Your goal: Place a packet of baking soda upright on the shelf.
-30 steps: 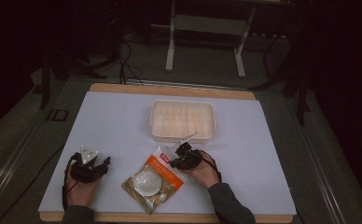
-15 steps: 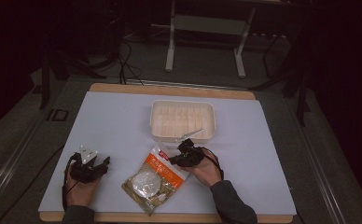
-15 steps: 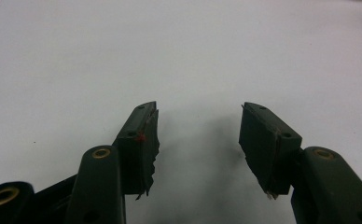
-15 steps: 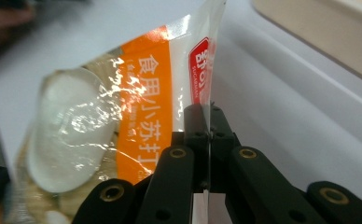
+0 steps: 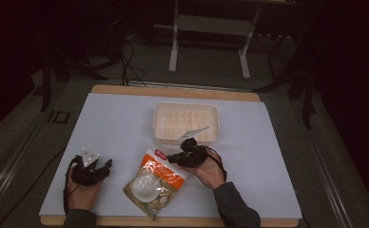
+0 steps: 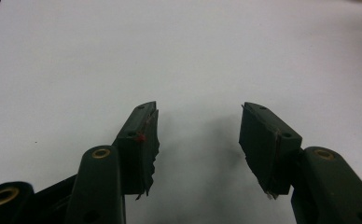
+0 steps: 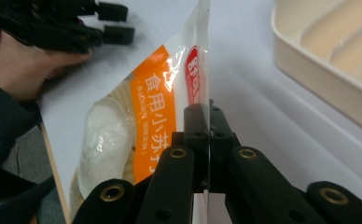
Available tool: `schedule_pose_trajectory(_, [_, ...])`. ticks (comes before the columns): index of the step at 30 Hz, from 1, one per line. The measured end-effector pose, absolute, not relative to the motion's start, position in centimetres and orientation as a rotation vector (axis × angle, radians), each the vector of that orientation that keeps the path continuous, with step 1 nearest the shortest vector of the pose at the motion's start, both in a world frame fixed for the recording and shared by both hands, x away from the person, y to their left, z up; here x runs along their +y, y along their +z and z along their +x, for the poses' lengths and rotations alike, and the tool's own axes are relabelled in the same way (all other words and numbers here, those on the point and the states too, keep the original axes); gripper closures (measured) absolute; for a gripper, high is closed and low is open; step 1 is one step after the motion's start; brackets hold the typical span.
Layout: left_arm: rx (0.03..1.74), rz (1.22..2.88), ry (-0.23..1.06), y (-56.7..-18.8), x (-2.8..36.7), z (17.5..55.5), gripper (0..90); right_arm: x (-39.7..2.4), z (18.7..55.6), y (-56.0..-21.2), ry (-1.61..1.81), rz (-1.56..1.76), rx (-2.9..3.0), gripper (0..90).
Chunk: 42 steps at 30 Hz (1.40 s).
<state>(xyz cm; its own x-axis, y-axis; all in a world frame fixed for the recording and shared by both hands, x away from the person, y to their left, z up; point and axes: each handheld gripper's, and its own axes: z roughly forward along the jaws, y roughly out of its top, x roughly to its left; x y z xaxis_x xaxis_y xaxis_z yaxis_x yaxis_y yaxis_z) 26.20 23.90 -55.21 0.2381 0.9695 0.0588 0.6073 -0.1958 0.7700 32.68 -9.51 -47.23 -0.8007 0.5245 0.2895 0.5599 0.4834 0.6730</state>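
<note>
Your right gripper (image 7: 209, 122), clamped on the bag's (image 5: 154, 183) top edge, has lifted that end since a second ago; left gripper (image 6: 198, 140) idle, jaws apart.

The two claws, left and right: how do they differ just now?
The left claw stands open over bare white table, gripping nothing; the right claw is shut on the edge of the orange and clear food bag. The left rests low by the table's near edge; the right tilts the bag up beside the cream tray. Both are black and hand-held.
</note>
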Motion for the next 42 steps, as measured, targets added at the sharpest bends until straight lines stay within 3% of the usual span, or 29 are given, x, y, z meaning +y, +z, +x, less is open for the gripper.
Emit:
schedule_pose_trajectory(29, [1.449,1.884,0.744,-55.1,24.0,26.2,46.3,-6.8,29.8,-39.9,-1.475,-0.68,-2.659,90.0])
schedule_pose_trajectory(42, [1.45,1.879,0.744,-55.1,24.0,26.2,46.3,-8.2,30.7,-39.2,-1.507,-0.758,-2.665,90.0])
